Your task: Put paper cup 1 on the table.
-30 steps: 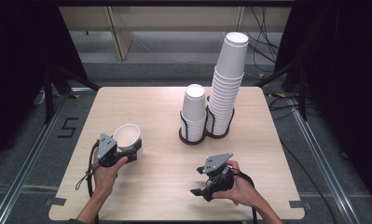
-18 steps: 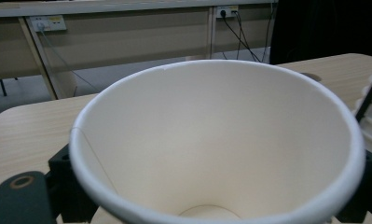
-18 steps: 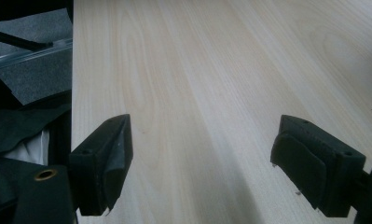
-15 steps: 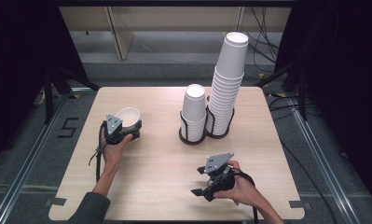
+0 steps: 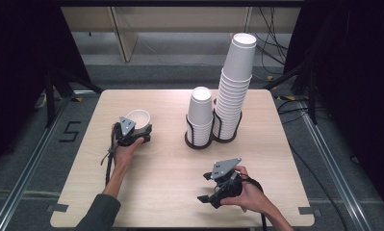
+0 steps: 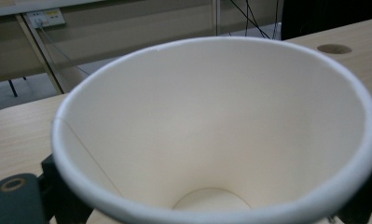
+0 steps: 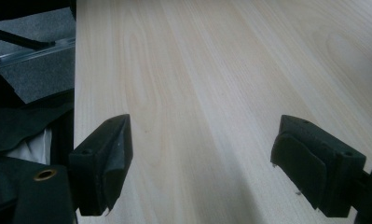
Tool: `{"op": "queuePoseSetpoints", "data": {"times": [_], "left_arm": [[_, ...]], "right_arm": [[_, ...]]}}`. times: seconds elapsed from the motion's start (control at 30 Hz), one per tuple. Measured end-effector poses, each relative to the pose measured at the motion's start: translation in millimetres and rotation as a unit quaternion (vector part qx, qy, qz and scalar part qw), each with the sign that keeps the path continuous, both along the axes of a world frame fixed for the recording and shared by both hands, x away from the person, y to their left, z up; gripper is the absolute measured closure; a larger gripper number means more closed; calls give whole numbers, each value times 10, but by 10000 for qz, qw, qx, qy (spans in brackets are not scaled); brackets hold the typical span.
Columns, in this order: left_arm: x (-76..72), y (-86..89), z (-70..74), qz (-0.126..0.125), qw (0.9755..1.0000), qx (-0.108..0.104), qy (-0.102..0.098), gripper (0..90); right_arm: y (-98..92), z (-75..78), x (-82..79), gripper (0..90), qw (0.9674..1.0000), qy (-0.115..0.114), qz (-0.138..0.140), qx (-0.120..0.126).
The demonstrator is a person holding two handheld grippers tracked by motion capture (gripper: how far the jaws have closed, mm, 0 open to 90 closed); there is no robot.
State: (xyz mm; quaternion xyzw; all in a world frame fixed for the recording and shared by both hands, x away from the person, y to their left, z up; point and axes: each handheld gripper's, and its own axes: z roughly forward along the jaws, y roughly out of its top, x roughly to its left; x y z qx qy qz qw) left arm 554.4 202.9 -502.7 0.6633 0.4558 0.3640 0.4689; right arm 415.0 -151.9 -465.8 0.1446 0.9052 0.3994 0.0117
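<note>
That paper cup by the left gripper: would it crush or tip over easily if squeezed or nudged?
The paper cup looks thin-walled and empty, so probably light and easily dented by the left gripper. Its mouth is wider than its base, so a nudge near the rim might tip it and let it roll in a curve.

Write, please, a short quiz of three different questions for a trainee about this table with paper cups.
1. True or false: the paper cup at the left gripper lies on its side.
2. Which stack is higher: A, the short stack; B, the tall stack?
3. What is between the jaws of the right gripper?

Key: 1. False; it stands with the mouth up. 2. B. 3. Nothing; they stand open over the bare table.
</note>
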Motion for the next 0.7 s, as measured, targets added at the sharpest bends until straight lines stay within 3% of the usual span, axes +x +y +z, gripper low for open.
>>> {"op": "queuePoseSetpoints", "data": {"times": [0.07,0.1,0.13,0.27,0.33,0.6,0.7], "left_arm": [[-29,14,-21,-118,9997,-131,162,112],[-59,24,-43,-211,9996,39,198,124],[-59,24,-43,-211,9996,39,198,144],[-121,66,-31,-284,9983,-190,462,143],[-149,91,-16,-304,9978,-158,574,146],[-342,187,42,-304,9966,-178,747,145],[-453,194,81,-345,9969,-234,668,145]], "right_arm": [[-8,14,-9,203,10000,-9,-37,12],[-9,13,-8,203,10000,-54,-36,24],[-9,13,-8,203,10000,-54,-36,24],[-14,14,-13,202,10000,-14,-37,37],[-16,14,-15,202,10000,-23,-33,40],[-42,25,-14,202,9999,-33,-105,41],[-56,38,-8,202,9999,-56,-106,43]]}}
